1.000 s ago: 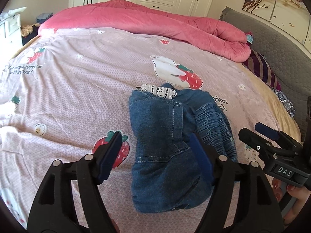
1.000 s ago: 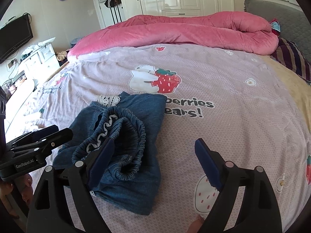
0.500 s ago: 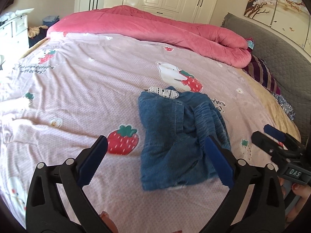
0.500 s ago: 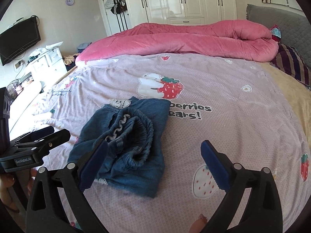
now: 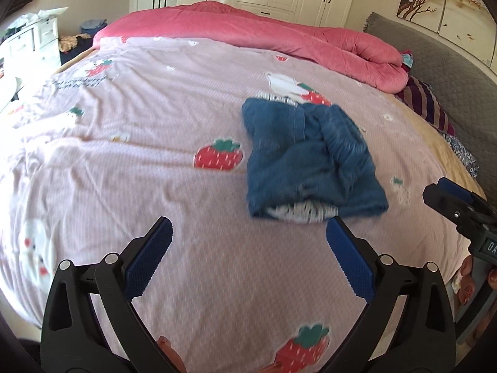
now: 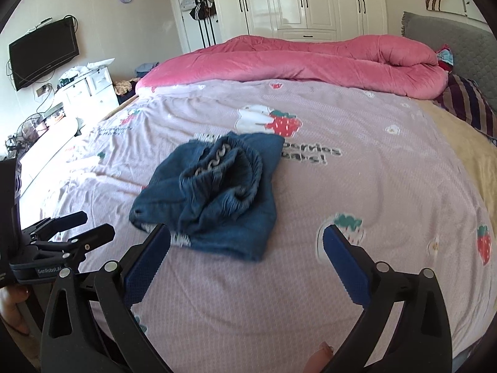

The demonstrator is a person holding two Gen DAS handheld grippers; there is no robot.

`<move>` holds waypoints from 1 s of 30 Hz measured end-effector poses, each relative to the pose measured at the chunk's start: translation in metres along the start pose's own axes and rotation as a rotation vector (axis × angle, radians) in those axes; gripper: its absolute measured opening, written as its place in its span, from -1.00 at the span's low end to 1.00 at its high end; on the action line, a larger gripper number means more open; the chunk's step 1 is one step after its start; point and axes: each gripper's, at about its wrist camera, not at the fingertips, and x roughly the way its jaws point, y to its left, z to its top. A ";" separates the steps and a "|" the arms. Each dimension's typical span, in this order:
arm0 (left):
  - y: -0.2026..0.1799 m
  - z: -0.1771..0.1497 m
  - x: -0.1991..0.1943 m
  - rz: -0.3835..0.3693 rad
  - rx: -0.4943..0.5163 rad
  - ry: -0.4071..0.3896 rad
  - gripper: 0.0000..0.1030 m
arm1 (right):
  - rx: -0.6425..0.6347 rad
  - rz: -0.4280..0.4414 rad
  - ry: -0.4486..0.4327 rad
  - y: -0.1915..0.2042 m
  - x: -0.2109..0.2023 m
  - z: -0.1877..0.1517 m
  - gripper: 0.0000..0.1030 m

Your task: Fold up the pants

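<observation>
While both grippers hang above the bed [image 5: 93, 161] with nothing in them, the pants [image 5: 310, 158] lie as a blue denim bundle on the pink strawberry sheet, ahead of both sets of jaws and touching neither. The left gripper [image 5: 248, 258] has its jaws spread wide, and from it the bundle sits forward and to the right, its near hem just beyond the right finger's tip. The right gripper [image 6: 247, 256] is spread just as wide; from it the pants [image 6: 211, 195] sit forward and to the left, their near corner almost level with the left finger's tip. So the bundle lies between the two tools, about equally near to each; motion blur in the left view makes a finer call unsafe. Its long axis runs away from the jaws toward the rolled pink duvet [image 6: 295, 62], with the gathered elastic waistband bunched on top. Any tidying grasp would mean reaching forward and inward from either side.
</observation>
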 end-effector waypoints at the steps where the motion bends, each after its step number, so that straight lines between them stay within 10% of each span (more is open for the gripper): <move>1: 0.000 -0.005 -0.001 0.002 0.000 0.003 0.81 | 0.002 0.001 0.002 0.001 0.000 -0.003 0.91; 30: -0.005 -0.048 -0.009 0.022 0.022 -0.034 0.81 | -0.019 -0.047 0.011 0.003 -0.005 -0.054 0.91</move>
